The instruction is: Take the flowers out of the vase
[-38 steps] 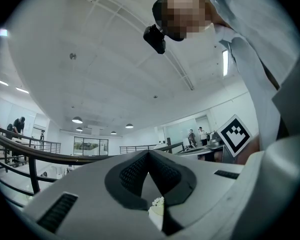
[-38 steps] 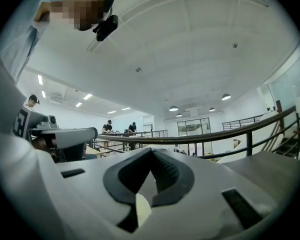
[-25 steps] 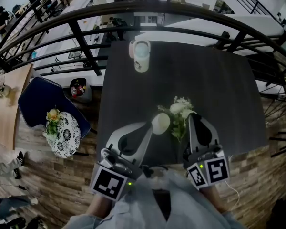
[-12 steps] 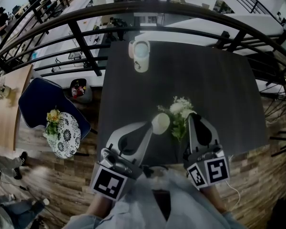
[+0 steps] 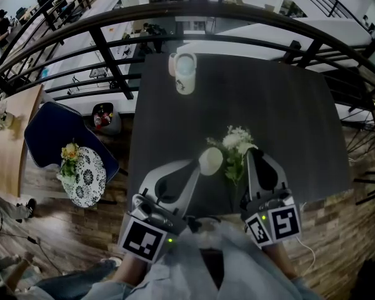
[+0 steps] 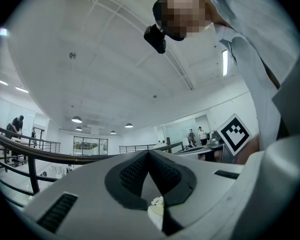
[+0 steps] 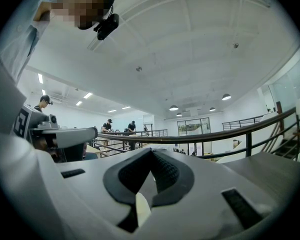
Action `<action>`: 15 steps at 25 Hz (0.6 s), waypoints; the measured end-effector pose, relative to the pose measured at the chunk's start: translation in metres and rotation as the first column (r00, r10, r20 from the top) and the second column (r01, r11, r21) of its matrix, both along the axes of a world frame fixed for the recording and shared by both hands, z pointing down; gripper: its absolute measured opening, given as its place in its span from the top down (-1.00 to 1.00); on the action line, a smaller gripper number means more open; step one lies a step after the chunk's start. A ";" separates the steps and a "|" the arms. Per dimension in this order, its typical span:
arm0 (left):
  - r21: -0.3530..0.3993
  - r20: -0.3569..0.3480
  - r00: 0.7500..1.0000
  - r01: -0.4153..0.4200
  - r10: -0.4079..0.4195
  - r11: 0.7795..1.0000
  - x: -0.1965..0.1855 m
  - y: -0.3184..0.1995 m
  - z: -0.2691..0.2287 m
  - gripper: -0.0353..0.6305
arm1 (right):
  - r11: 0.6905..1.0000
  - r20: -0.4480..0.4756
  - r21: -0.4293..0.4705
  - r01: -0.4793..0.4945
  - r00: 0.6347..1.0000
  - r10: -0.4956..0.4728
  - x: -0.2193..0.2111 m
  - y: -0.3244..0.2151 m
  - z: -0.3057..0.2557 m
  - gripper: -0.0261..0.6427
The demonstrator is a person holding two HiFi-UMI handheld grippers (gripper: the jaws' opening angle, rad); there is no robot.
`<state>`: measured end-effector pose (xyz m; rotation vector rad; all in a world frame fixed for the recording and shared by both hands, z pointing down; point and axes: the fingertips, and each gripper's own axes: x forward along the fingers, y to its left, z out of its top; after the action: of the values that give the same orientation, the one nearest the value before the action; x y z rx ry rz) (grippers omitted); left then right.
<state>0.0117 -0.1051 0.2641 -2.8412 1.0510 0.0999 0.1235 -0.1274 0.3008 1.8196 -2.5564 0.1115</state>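
Observation:
A small white vase [image 5: 210,161] stands on the dark table [image 5: 281,111], close to the near edge. White flowers with green leaves [image 5: 236,144] lean to its right; whether their stems sit in the vase I cannot tell. My left gripper [image 5: 197,163] lies on the table with its tip against the vase's left side, jaws shut [image 6: 149,153]; a bit of the vase and blooms [image 6: 157,204] shows through the gap. My right gripper [image 5: 252,152] lies just right of the flowers, jaws shut [image 7: 151,150] on nothing.
A white mug [image 5: 185,72] stands at the table's far edge. A black railing [image 5: 106,55] runs behind and left of the table. Left of the table and lower are a blue chair [image 5: 56,130] and a patterned round table [image 5: 86,177] with yellow flowers.
Neither gripper, the vase nor the flowers have moved. Only people on the floor at the lower left have shifted.

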 end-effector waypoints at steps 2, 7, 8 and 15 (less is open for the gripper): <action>0.000 0.000 1.000 0.000 0.000 1.000 0.001 0.000 0.000 0.90 | 1.000 -0.001 -0.001 0.000 1.000 0.000 0.001 0.000 0.000 0.94; 0.001 0.001 1.000 0.000 0.000 1.000 0.000 0.001 0.001 0.90 | 1.000 0.000 -0.005 -0.003 1.000 0.003 0.001 0.001 0.002 0.94; 0.000 0.002 1.000 0.000 0.000 1.000 0.000 0.001 0.001 0.90 | 1.000 0.001 -0.005 -0.003 1.000 0.003 0.001 0.001 0.002 0.94; 0.004 0.009 1.000 -0.003 0.003 1.000 0.001 0.001 0.002 0.90 | 1.000 -0.002 -0.010 0.002 1.000 -0.002 0.001 0.000 0.004 0.94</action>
<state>0.0132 -0.1037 0.2660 -2.8367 1.0437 0.0894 0.1240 -0.1277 0.3047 1.8121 -2.5517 0.1216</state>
